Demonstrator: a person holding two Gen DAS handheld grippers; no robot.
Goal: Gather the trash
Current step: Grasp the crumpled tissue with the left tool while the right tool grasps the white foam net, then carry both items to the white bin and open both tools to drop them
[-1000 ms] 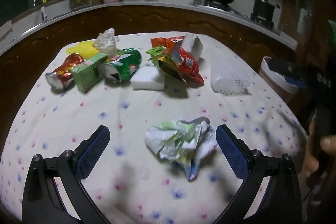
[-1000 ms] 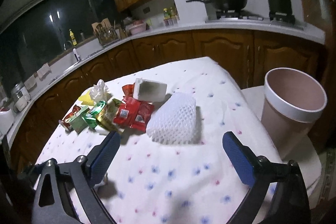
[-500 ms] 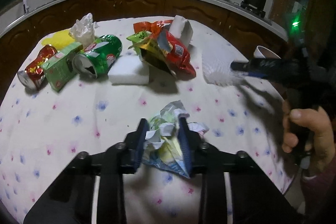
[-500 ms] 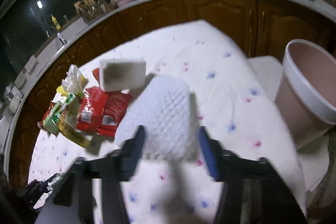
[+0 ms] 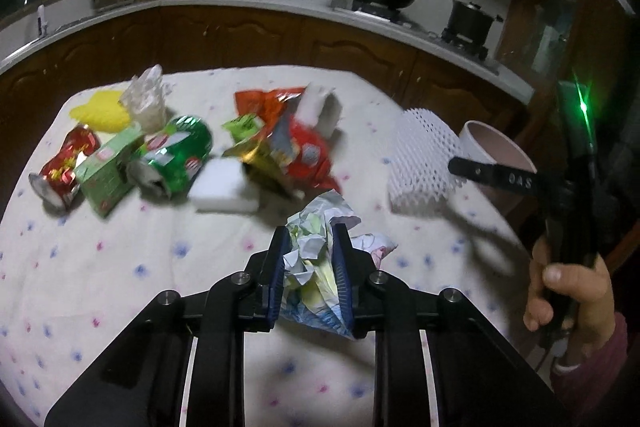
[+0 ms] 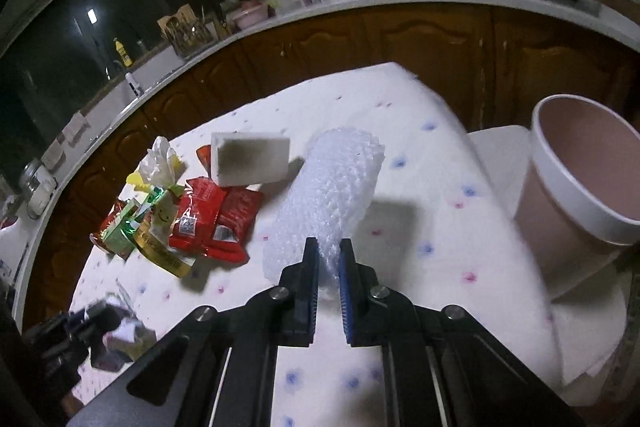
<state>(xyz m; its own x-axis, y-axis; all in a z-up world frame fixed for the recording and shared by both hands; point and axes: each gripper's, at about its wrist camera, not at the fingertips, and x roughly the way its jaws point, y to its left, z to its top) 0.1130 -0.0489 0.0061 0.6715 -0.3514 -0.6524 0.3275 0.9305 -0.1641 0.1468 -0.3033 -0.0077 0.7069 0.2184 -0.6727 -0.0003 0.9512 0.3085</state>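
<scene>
Left wrist view. Left gripper point(image 5: 309, 233): jaws closing, blue pads pressed on either side of a crumpled paper wad point(image 5: 320, 259), which bulges above and below them. Worktop point(image 5: 120, 267): covered by a white cloth with small pink and blue flowers. Far side, in a loose row: crushed red can point(image 5: 64, 167), green carton point(image 5: 110, 169), green can point(image 5: 172, 157) lying on its side, yellow item point(image 5: 102, 113), crinkled clear plastic point(image 5: 146, 99), white block point(image 5: 222, 183), red and gold snack wrappers point(image 5: 288, 147). To the right: white foam net sleeve point(image 5: 422, 163), lifted clear of the cloth, its shadow below it; the right gripper's black finger overlaps its edge. A hand point(image 5: 568, 291) in a pink sleeve holds that gripper's handle. Pink bin point(image 5: 496, 147) with white rim stands beyond the worktop's right edge.

Right wrist view. Right gripper point(image 6: 329, 247): jaws clenched on the near end of the foam net sleeve point(image 6: 332, 195), which stands out ahead of them over the cloth. Left of it: snack wrappers point(image 6: 212, 223), a white sponge-like block point(image 6: 250, 163) with a darkened face, clear plastic point(image 6: 160, 163). Pink bin point(image 6: 576, 187): to the right, off the worktop point(image 6: 440, 267), mouth open and tilted toward the camera. Left gripper: dim at lower left, blurred.
</scene>
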